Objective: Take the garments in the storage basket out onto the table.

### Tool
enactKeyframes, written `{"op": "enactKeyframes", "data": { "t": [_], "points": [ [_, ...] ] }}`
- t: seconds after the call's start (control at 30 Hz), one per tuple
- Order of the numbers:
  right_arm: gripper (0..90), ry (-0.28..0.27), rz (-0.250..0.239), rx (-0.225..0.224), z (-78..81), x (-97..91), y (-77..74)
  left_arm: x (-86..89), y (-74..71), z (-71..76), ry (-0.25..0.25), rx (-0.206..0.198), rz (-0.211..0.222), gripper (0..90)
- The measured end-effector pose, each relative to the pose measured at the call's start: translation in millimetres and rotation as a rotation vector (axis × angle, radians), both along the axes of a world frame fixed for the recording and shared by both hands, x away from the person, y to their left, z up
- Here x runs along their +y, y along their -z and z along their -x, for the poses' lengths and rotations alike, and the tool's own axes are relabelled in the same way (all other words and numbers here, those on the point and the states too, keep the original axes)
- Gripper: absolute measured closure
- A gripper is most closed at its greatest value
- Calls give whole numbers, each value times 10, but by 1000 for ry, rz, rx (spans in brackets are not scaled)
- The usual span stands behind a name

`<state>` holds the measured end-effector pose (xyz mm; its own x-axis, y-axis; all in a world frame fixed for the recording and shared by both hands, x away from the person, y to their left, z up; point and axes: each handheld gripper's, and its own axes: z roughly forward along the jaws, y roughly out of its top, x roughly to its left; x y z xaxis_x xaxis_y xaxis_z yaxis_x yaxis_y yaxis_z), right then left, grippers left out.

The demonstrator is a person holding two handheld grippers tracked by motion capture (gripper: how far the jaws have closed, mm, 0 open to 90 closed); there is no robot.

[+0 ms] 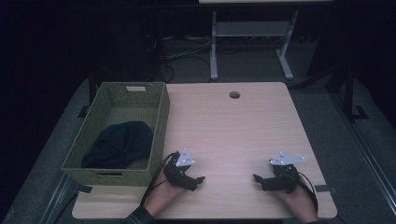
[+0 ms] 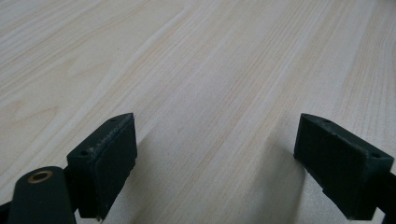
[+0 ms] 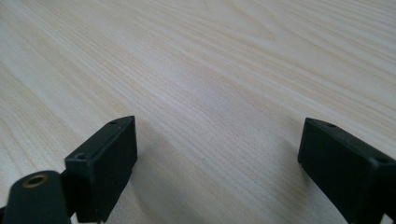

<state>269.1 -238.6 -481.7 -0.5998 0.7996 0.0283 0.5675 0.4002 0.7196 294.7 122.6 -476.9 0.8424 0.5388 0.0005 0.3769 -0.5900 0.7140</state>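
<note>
Both hands rest low on the light wooden table (image 1: 233,126) near its front edge. My left gripper (image 1: 198,182) lies at the front left, just right of the basket, its tips aimed toward the middle. In the left gripper view my left gripper (image 2: 215,158) stands open, bare wood between its black pads. My right gripper (image 1: 258,180) lies at the front right, tips turned toward the left one. Seen from its own camera, my right gripper (image 3: 217,158) is open too, with nothing between the pads. A dark blue cloth (image 1: 119,143) lies bunched inside the green woven basket (image 1: 160,122).
The basket fills the table's left side and hangs over its left edge. A round cable hole (image 1: 234,94) sits near the far edge. Beyond the table, a white desk frame (image 1: 214,46) and cables stand on the dark floor.
</note>
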Motion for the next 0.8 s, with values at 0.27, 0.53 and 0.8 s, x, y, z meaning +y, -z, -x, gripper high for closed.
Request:
{"op": "enactKeyframes", "data": {
  "t": [0.27, 0.53, 0.8],
  "points": [
    [115, -1, 0, 0, 0, -1, 0, -2, -1, 4, -7, -1, 0, 128],
    [116, -6, 0, 0, 1, 1, 0, -9, -5, -9, -18, -1, -1, 132],
    [116, -4, -5, 4, 8, 6, -1, -9, -74, -12, -23, -10, 22, 133]
  ]
}}
